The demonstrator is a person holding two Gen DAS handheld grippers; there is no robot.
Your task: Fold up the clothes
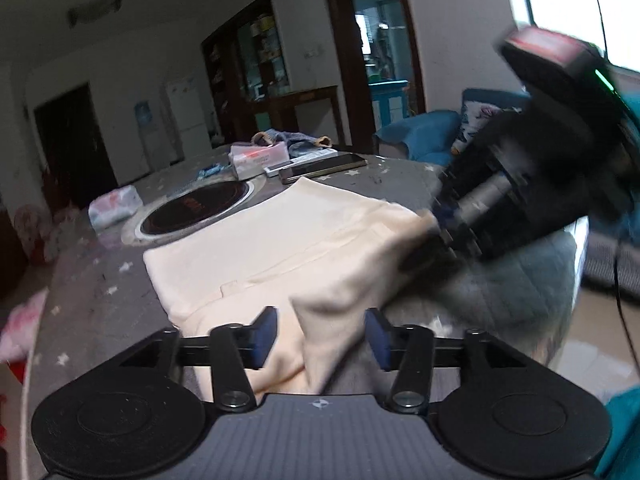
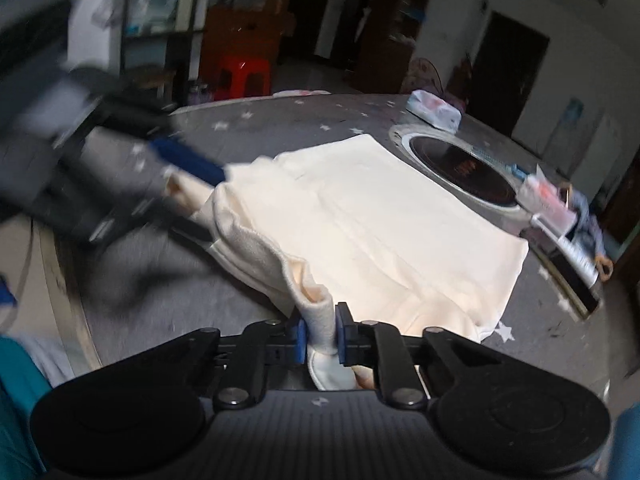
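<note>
Grey star-printed tablecloth, cream folded cotton garment lying lengthwise away from me, my right gripper pinching its near corner, my left gripper spread wide over its edge.

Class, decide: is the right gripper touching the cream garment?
Touching. The right wrist view shows the right gripper with both fingers pressed against a bunched fold of the cream garment.

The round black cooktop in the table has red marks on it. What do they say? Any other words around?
Cooktop: red marks, too blurred to read.
White box: red stripe, print unreadable.
Blue poster on the far wall: too small to read.
No text is readable anywhere.
</note>
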